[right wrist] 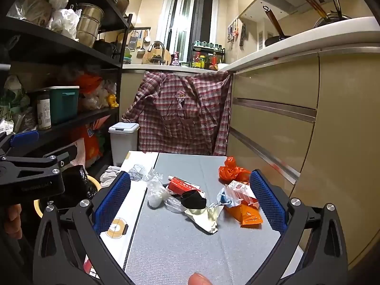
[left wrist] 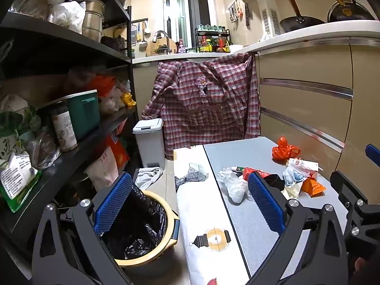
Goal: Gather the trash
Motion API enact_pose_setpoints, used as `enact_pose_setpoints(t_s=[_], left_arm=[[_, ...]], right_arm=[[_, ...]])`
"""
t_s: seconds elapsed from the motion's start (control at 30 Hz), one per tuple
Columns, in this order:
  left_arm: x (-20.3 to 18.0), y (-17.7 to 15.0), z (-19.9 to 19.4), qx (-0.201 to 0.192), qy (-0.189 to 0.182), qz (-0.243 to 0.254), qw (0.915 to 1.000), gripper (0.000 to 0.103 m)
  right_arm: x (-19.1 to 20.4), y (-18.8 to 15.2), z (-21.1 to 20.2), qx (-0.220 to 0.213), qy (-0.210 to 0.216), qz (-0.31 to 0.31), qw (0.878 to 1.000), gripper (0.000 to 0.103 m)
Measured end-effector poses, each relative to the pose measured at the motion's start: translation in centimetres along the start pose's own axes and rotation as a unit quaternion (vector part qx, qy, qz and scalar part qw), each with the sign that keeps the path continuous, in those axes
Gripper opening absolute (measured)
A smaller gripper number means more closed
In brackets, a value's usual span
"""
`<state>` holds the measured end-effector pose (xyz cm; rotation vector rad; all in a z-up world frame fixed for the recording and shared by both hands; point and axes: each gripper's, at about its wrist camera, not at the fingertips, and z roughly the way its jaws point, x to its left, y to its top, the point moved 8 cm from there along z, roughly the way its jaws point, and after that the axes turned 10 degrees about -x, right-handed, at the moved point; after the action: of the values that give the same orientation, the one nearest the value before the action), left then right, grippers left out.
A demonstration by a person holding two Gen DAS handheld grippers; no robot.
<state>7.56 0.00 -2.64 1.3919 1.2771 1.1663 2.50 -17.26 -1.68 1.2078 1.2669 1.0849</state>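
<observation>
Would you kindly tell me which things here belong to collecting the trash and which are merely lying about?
Job:
- orange bag
- clear plastic bag
- red box
- orange packet
- lined bin

Lying about:
- plaid shirt
- white pedal bin
- green container

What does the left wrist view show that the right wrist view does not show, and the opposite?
Only the left wrist view shows the inside of the bin with black liner, between the open left gripper fingers. Only the right wrist view shows the black cloth piece fully, and the left gripper from the side. Both show the grey mat, orange bag, red tube box and the open right gripper.
</observation>
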Motion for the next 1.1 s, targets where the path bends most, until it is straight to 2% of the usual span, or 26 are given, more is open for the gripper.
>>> enact_pose_setpoints(t_s=[0.27,1.1], left_arm=[[-0.5,0.1,-0.1,0.0,-0.008,0.001,1.0,0.095],[0.6,-0.3,0.2,0.003,0.001,-0.004,1.0,0.095]], right_arm=[[-0.3,-0.1,0.1,0.003,0.002,0.007,1.0,0.098],[-0.4,-0.4,0.2,0.008,0.0,0.009,1.0,0.098]])
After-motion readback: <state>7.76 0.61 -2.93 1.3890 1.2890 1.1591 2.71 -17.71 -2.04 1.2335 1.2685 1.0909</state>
